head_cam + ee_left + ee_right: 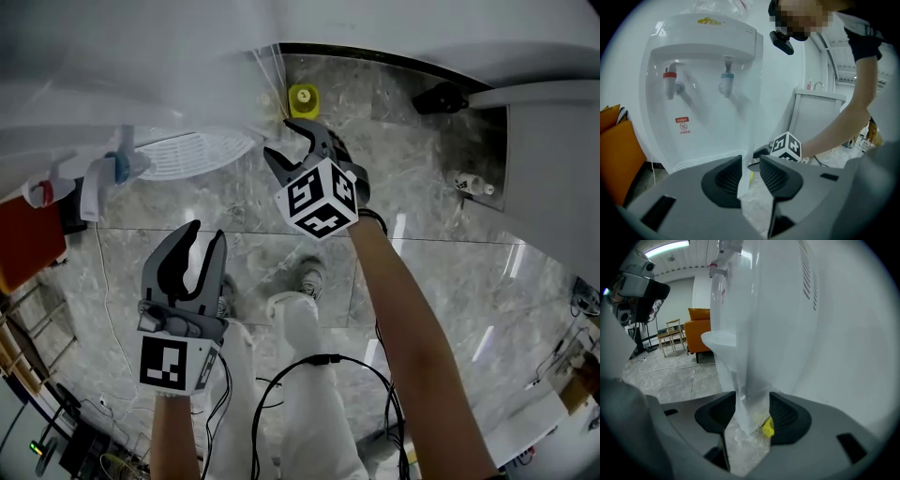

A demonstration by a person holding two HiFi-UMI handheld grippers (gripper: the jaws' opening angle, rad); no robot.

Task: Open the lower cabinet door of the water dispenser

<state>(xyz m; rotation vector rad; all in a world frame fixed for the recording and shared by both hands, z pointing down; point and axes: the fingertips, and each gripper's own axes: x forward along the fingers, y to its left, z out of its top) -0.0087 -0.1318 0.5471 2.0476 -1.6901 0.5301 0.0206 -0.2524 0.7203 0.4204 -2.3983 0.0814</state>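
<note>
One water dispenser point(708, 93), white, standing on the grey marble floor point(441, 281). It has two taps, one red tap point(669, 77) and one blue tap point(726, 79), and one ribbed drip tray point(192, 155) below them.

The lower cabinet door point(736, 376) is the front panel under the tray. No view shows clearly whether it is ajar or flush.

Two grippers, one marker cube each. The right gripper point(286, 145) is down low at the dispenser's bottom front corner, pointing downward. Its jaws stand wide apart. In the right gripper view the lower corner edge of the cabinet sits between the two ribbed pads and nearly fills the gap. I can't tell if the pads touch it; no clamp is visible. Its cube point(321, 199) faces the head camera.

One small yellow thing point(303, 97) lies on the floor just beside that corner, and in the right gripper view it shows next to the right-hand pad.

The left gripper point(206, 239) hangs well apart from the dispenser, nearer the person, over the floor. Its jaws are partly apart with nothing in them; the dispenser edge seen through the gap in the left gripper view is background only. Its cube point(176, 364) sits at the wrist.

One orange seat point(699, 315) stands beside the dispenser. One black cable point(319, 361) loops near the person's white trouser legs point(309, 394).
</note>
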